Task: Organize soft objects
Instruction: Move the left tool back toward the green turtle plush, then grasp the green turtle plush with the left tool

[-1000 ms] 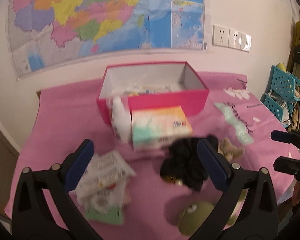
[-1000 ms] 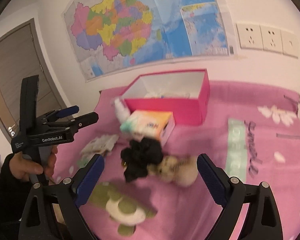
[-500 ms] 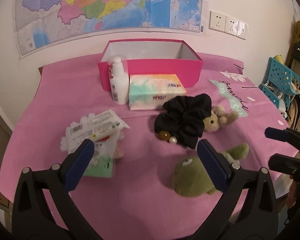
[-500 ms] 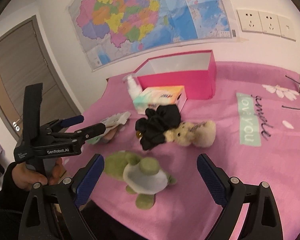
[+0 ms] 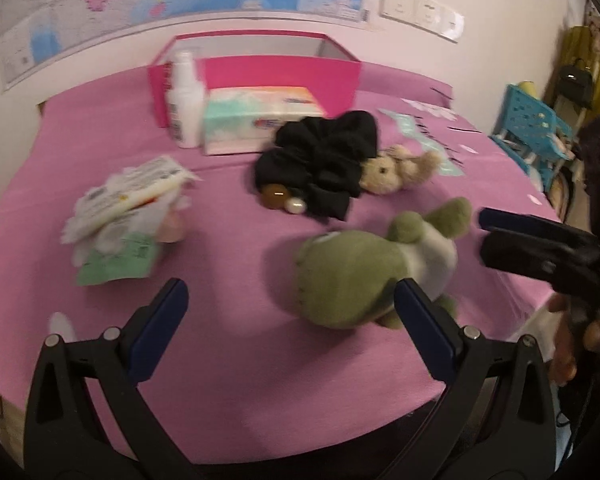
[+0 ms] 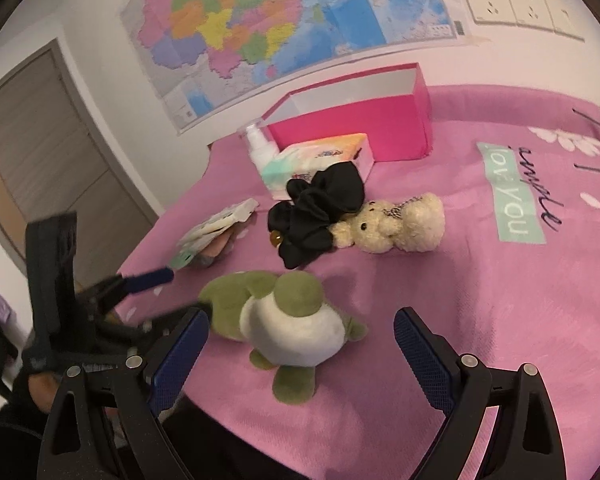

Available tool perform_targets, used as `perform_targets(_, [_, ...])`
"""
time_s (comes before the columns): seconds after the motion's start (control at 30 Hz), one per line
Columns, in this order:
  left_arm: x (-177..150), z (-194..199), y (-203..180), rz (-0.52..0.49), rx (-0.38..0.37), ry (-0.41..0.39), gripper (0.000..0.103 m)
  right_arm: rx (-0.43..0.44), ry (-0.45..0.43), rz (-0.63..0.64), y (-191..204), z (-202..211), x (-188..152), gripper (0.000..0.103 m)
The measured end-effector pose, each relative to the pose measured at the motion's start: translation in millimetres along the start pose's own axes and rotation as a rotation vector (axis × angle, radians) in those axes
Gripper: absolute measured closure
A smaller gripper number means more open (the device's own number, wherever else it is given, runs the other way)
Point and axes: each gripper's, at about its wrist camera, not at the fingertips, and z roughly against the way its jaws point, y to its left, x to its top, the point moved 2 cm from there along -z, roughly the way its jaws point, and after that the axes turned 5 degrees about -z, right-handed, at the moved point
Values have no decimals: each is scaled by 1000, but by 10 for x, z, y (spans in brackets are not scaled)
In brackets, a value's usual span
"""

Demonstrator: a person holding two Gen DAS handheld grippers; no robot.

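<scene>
A green and white plush turtle (image 5: pixel 364 272) (image 6: pixel 288 312) lies near the front edge of the pink cloth. Behind it sit a black scrunchie (image 5: pixel 324 156) (image 6: pixel 316 212) and a small cream teddy bear (image 5: pixel 396 168) (image 6: pixel 396 224), touching each other. An open pink box (image 5: pixel 284 76) (image 6: pixel 364 128) stands at the back. My left gripper (image 5: pixel 292 320) is open, low over the cloth just left of the turtle. My right gripper (image 6: pixel 300 344) is open around the turtle's near side, with nothing held. Each gripper appears in the other's view: the right gripper (image 5: pixel 540 248), the left gripper (image 6: pixel 100 300).
A tissue pack (image 5: pixel 260 116) (image 6: pixel 320 160) and a white spray bottle (image 5: pixel 184 100) (image 6: pixel 260 148) stand before the box. A pile of sachets (image 5: pixel 128 208) (image 6: pixel 216 232) lies at the left. A blue basket (image 5: pixel 536 128) stands beyond the right edge. A door (image 6: pixel 40 160) is at the left.
Both grippers have dropped and pulled back toward the front edge, closing in on the plush turtle from either side. The objects on the cloth have not moved.
</scene>
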Motion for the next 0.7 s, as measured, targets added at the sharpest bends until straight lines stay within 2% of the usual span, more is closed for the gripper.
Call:
perform_targets(0.1, [-32, -99, -61, -17, -13, 25, 0, 6, 5, -19, -24, -76, 33, 17])
perform_targets(0.17, [-52, -140, -64, -17, -13, 35, 0, 10, 17, -28, -41, -144, 55, 33])
perform_targets(0.2, [-53, -147, -53, -8, -19, 30, 0, 10, 22, -32, -47, -171, 62, 36])
perform_targets(0.27, [-39, -153, -50, -4, -19, 21, 0, 13, 46, -32, -47, -245, 69, 48])
perform_targets(0.33, [-35, -161, -63, -13, -23, 16, 3, 18, 56, -23, -28, -286, 67, 51])
perform_targets(0.4, [-35, -179, -69, -16, -40, 16, 10, 26, 52, -31, -41, -297, 82, 57])
perform_targets(0.47, [-29, -205, -77, -17, -57, 21, 11, 35, 44, -36, -49, -291, 101, 64])
perform_targets(0.6, [-17, -225, -80, -11, -83, 19, 13, 41, 43, -38, -44, -299, 123, 66])
perform_targets(0.7, [2, -276, -71, 7, -147, 24, 12, 55, 40, -61, -77, -306, 133, 66])
